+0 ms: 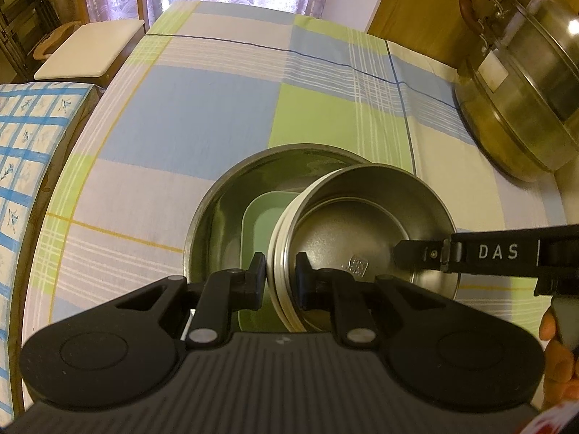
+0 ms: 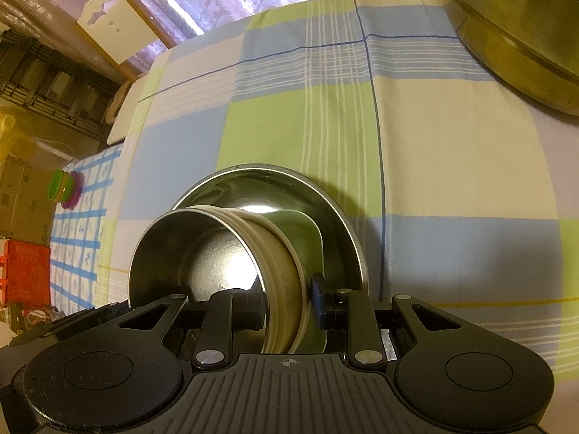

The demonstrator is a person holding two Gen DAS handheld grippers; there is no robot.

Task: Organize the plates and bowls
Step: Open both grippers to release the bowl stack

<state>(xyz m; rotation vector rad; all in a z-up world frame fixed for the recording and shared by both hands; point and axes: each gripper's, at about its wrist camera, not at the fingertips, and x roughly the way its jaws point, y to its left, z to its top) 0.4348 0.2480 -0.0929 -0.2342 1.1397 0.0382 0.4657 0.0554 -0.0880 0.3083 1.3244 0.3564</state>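
Observation:
A small steel bowl [image 1: 362, 224] with a cream outer band is held tilted over a larger steel bowl [image 1: 231, 199] that stands on the checked tablecloth. A pale green plate [image 1: 260, 217] lies inside the large bowl. My left gripper [image 1: 281, 271] is shut on the small bowl's near rim, one finger inside and one outside. My right gripper [image 2: 287, 307] is shut on the opposite rim of the small bowl [image 2: 202, 253]; its finger [image 1: 416, 253] reaches in from the right. The large bowl [image 2: 325, 199] and the green plate [image 2: 300, 231] show behind the small bowl.
A big steel steamer pot [image 1: 524, 90] with brown handles stands at the table's right. A chair [image 1: 90, 47] is at the far left corner. A second table with a blue-checked cloth [image 1: 29, 144] is to the left, with green and purple dishes [image 2: 67, 190] on it.

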